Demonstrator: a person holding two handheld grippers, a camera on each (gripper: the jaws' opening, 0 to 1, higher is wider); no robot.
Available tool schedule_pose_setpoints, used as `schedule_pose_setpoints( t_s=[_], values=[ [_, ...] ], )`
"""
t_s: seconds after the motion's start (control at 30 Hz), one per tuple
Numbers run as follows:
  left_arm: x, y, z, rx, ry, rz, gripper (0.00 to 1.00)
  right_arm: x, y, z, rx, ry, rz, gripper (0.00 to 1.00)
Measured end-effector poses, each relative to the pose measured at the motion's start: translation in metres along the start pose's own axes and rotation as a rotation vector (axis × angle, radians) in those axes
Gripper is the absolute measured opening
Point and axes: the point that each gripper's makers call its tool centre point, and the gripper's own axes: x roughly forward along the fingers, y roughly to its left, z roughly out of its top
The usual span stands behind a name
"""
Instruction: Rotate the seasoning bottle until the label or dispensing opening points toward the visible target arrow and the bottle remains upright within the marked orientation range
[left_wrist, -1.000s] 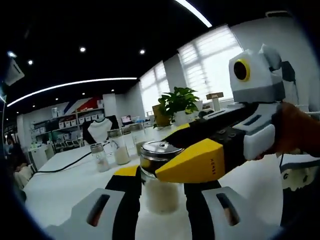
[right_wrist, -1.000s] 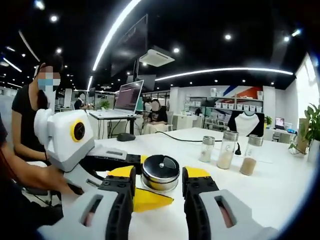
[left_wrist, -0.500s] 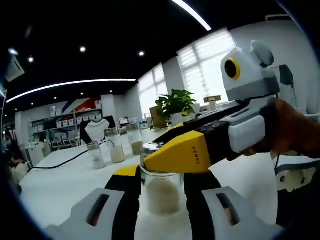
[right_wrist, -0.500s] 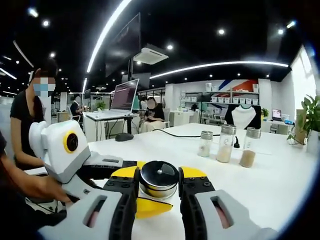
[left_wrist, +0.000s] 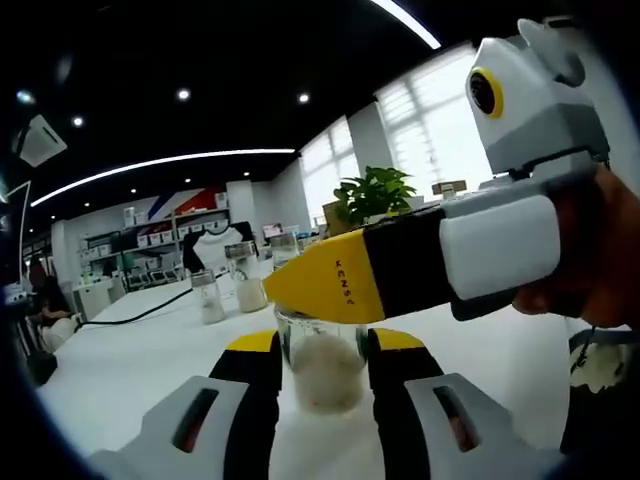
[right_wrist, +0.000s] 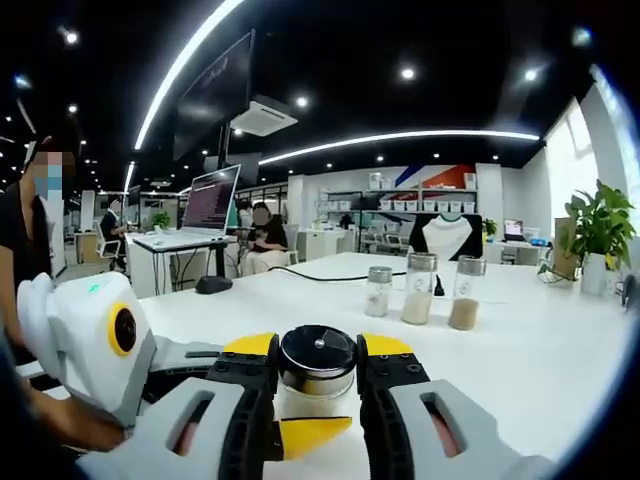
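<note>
Clear glass seasoning bottle (left_wrist: 322, 368) with pale granular contents and a shiny metal lid (right_wrist: 317, 352) stands upright on the white tabletop (right_wrist: 520, 350), held from two sides at once. Left gripper (left_wrist: 322, 362), black jaws with yellow tips, is closed onto the glass body, one jaw touching each side. Right gripper (right_wrist: 316, 365) clamps the bottle at the level of the lid, its jaws tight against both sides of the cap. In the left gripper view the right gripper reaches in from the right, its yellow-tipped jaw lying across the top of the bottle and hiding the lid; a hand (left_wrist: 590, 260) wraps its grey handle. Three smaller glass shakers (right_wrist: 418, 295) with metal caps stand in a row well apart, farther back on the table. A green potted plant (right_wrist: 596, 232) sits near the windowed edge.
</note>
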Motion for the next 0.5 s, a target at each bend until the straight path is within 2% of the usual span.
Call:
schedule_pose_setpoints(
  t_s=[0.07,0.1,0.13,0.17,0.27,0.4,0.43,0.5],
  values=[
    [0.000,-0.001,0.002,-0.016,-0.009,-0.005,0.35,-0.002,0.000,0.001,-0.008,-0.010,-0.001,0.28],
    [-0.001,-0.003,0.003,-0.072,-0.013,-0.014,0.35,-0.003,0.002,0.002,-0.015,-0.021,0.007,0.28],
    [-0.004,-0.004,0.007,-0.125,-0.031,-0.022,0.35,-0.003,0.005,0.009,-0.023,-0.072,0.042,0.28],
    [-0.005,-0.004,0.009,-0.143,-0.041,-0.031,0.34,-0.005,0.006,0.011,-0.022,-0.092,0.057,0.28],
    [-0.011,-0.004,0.009,-0.067,-0.040,-0.045,0.34,-0.009,0.009,0.010,-0.034,-0.095,0.105,0.29],
    [-0.015,-0.004,0.007,-0.079,-0.036,-0.068,0.34,-0.010,0.015,0.006,-0.080,-0.088,0.162,0.29],
    [-0.017,-0.010,0.010,-0.103,-0.056,-0.129,0.34,-0.011,0.018,0.003,-0.091,-0.079,0.191,0.29],
    [-0.021,-0.013,0.013,-0.164,-0.076,-0.186,0.34,-0.014,0.022,0.005,-0.095,-0.099,0.232,0.29]
  ],
)
